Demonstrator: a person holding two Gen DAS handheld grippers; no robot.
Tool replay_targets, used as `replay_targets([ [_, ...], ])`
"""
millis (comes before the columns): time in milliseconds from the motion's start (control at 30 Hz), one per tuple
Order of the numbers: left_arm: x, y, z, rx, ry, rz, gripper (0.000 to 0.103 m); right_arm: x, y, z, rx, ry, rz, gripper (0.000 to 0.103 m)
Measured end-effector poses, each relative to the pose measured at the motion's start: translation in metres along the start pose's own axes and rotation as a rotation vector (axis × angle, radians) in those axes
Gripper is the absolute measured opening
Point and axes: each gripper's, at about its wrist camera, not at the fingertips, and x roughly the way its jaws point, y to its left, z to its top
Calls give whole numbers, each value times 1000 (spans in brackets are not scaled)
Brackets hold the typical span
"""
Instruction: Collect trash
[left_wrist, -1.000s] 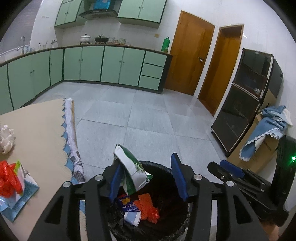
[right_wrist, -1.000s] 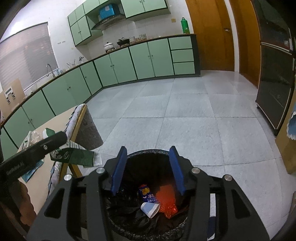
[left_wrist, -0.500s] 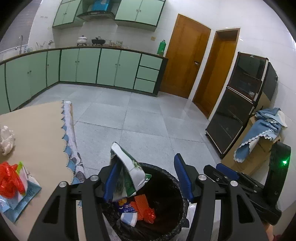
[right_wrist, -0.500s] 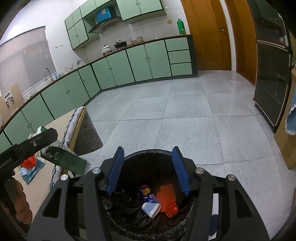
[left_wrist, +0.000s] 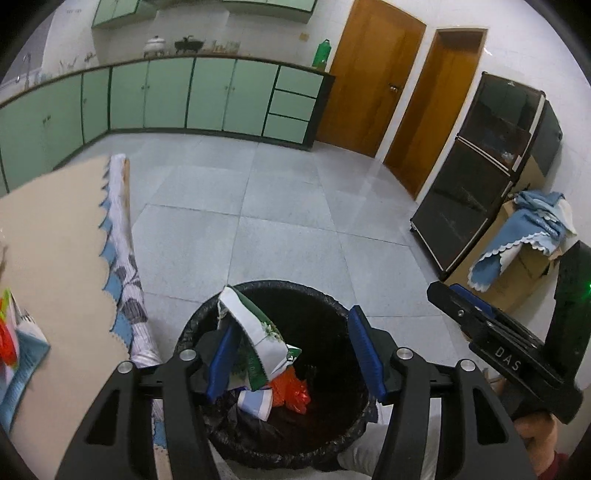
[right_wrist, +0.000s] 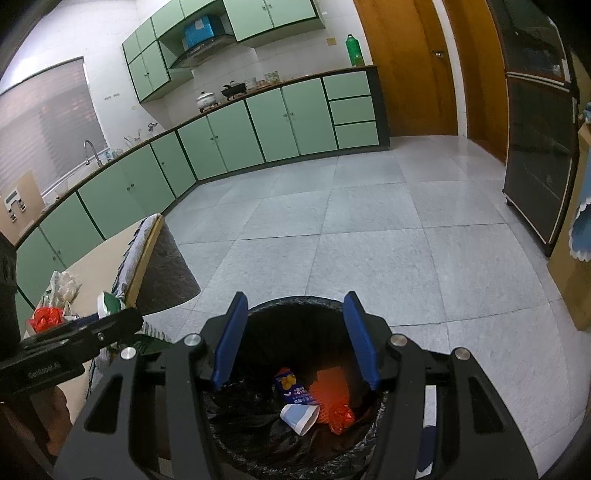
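Left wrist view shows the left gripper (left_wrist: 295, 350) over the round bin lined with a black plastic bag (left_wrist: 332, 306), jaws just opened wider; the crumpled green-and-white wrapper (left_wrist: 258, 332) leans on its left blue pad, touching no other pad, released over the bin mouth. Right gripper (right_wrist: 297, 339) hangs unclenched and empty above the bin, where a paper cup (right_wrist: 299, 417) and orange wrapper (right_wrist: 332, 402) lie. More litter sits on the beige bench (left_wrist: 48, 240)
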Motion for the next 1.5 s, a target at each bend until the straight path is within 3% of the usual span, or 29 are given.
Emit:
replay_targets([
  [200, -7, 5, 0, 10, -8, -15, 64, -1, 7, 3, -17, -3, 2, 53],
  [267, -9, 8, -1, 28, 9, -30, 81, -3, 8, 4, -25, -8, 1, 53],
  [433, -6, 22, -10, 7, 95, -51, 82, -6, 14, 7, -33, -14, 5, 53],
  [700, -20, 37, -24, 3, 109, -46, 82, -5, 23, 7, -51, -8, 21, 53],
  [1100, -39, 32, -14, 14, 38, -49, 82, -5, 26, 7, -51, -6, 27, 53],
  [1300, -73, 36, -7, 23, -48, -44, 82, -8, 46, 6, -72, -5, 57, 53],
  [1500, -120, 54, -5, 32, -152, 30, 82, -7, 82, 7, -105, -4, 118, 53],
])
